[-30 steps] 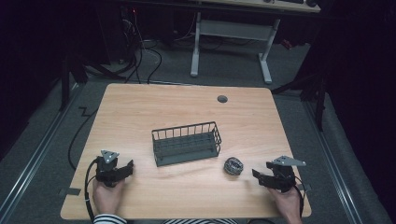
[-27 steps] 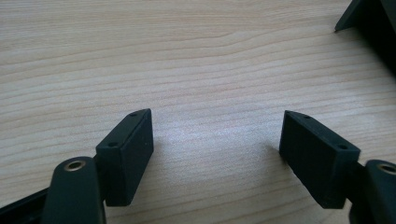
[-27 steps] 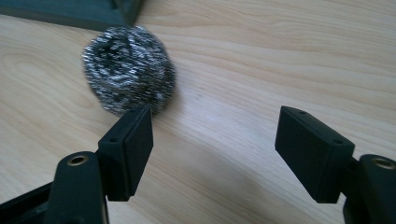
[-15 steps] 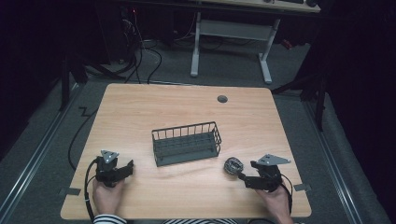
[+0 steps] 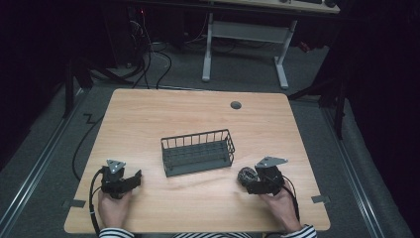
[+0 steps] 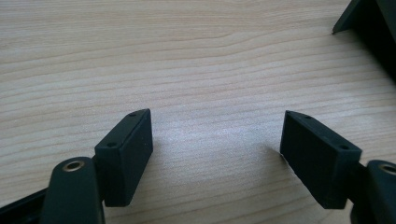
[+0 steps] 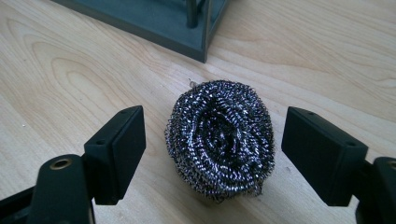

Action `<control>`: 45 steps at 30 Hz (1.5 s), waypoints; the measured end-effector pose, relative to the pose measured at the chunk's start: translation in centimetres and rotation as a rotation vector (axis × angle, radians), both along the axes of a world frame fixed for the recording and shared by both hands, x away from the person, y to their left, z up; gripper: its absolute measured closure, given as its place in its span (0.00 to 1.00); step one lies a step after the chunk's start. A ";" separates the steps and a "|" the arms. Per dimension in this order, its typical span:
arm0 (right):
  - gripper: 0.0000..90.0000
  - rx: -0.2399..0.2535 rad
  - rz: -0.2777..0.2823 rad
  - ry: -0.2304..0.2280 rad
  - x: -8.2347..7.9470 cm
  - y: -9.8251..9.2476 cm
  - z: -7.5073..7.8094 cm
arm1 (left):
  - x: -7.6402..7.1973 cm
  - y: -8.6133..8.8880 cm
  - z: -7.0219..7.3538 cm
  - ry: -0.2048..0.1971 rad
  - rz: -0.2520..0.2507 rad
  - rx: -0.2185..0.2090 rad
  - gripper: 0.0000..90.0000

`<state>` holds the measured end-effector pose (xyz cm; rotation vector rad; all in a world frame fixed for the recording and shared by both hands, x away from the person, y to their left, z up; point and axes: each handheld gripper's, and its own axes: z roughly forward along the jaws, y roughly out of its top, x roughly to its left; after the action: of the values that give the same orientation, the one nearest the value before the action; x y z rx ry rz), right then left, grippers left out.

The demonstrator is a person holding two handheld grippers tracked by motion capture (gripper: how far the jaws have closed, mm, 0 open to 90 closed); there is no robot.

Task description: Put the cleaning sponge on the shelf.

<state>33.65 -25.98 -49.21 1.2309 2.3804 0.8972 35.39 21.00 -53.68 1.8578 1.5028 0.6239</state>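
Steel scourer [image 7: 219, 140]: a coiled wire pad lying on the desk [image 5: 277, 129], just beside the near right corner of the wire basket [image 5: 198, 151] and not touching it.

Left to right. The left gripper [image 5: 130, 181] rests low over the near left part of the desk, held from behind by the person's left hand [image 5: 113, 208] and pointing toward the basket. Its jaws stand spread with bare wood between them, as the left gripper view [image 6: 215, 140] confirms. No hazard is noted there beyond the cable trailing off the desk edge.

The right gripper [image 7: 212, 147] is held low and nearly level, aimed toward the basket, with the right hand [image 5: 280, 201] behind it. Its jaws are spread on either side of the scourer, with a clear gap at each pad; nothing is pinched.

Risks, as judged:
- The pad is springy; a shallow closure could catch only the outer coils, so that it squirms free or unravels on lifting.
- Pushing forward before closing could shove it against the basket corner.
- Loose wire ends might snag the basket wires during transfer.
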 end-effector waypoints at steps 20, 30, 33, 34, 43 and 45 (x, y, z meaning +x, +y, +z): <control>0.35 -0.071 0.001 0.043 1.0 0.6 -1.5 | 0.0 0.1 0.0 -0.001 0.000 -0.007 0.29; 0.37 -0.045 0.020 0.027 0.6 0.4 -0.8 | 0.0 0.0 0.0 0.000 -0.001 -0.004 0.29; 0.37 -0.023 0.020 0.025 0.6 0.3 -0.2 | 0.0 0.0 0.0 0.000 0.000 -0.001 0.28; 0.37 -0.016 0.021 0.024 0.6 0.2 0.1 | 0.0 0.0 0.0 0.000 -0.001 -0.001 0.28; 0.37 0.035 0.039 -0.002 1.1 -0.3 3.2 | 0.0 0.0 0.0 0.000 0.000 -0.001 0.28; 0.37 0.051 0.048 -0.008 1.5 -0.3 4.0 | 0.0 0.0 0.0 0.000 0.000 -0.001 0.28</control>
<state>35.13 -26.32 -45.20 1.1907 2.4046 0.9819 35.40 21.02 -53.68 1.8568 1.5024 0.6230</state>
